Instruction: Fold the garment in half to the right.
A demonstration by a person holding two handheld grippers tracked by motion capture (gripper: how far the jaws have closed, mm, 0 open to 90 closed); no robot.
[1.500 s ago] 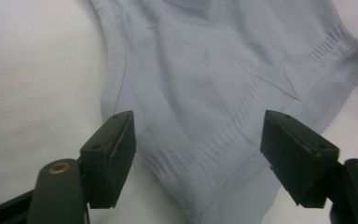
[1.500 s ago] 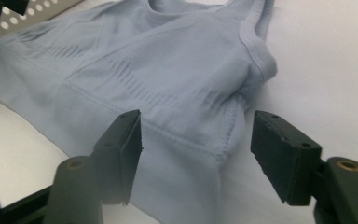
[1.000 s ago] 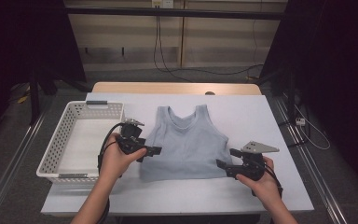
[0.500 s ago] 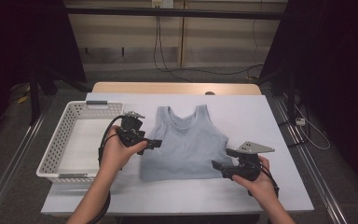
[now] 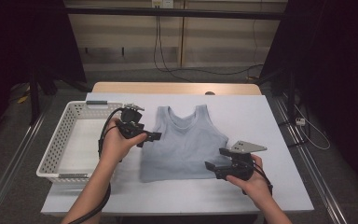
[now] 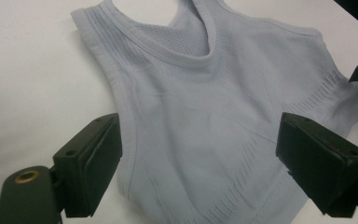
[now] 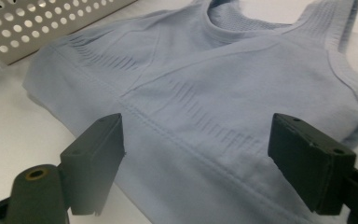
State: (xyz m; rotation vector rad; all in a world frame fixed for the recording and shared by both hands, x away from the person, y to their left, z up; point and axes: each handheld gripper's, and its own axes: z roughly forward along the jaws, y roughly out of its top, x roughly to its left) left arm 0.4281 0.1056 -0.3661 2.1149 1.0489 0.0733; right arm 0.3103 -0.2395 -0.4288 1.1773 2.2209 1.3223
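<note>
While both claws hang spread above the cloth, nothing is pinched — the notes below go line by line.

Garment: a pale grey-blue tank top lies flat, neck toward the top of the frame, hem toward the bottom, at the middle of the white bench in the high view.

Left claw: at the garment's left edge below the armhole, middle left of the frame; its jaws have just been opening and stand wide, with only cloth beneath them and nothing gripped.

Right claw: at the lower right corner of the garment, near the hem; its jaws have also just been opening, and the pads are off the fabric.

Basket: a white perforated basket sits at the left of the frame, just beside the garment.

Step in hand, as I judge it: taking hold of the garment's two sides for a fold or a lift.

Doing it well: lower each claw until one pad slides under the edge, catch both layers at the side seam, close firmly — then raise the two hands together so the cloth stays even and does not bunch.

Risk: pinching the top layer alone would let the back sag.
</note>
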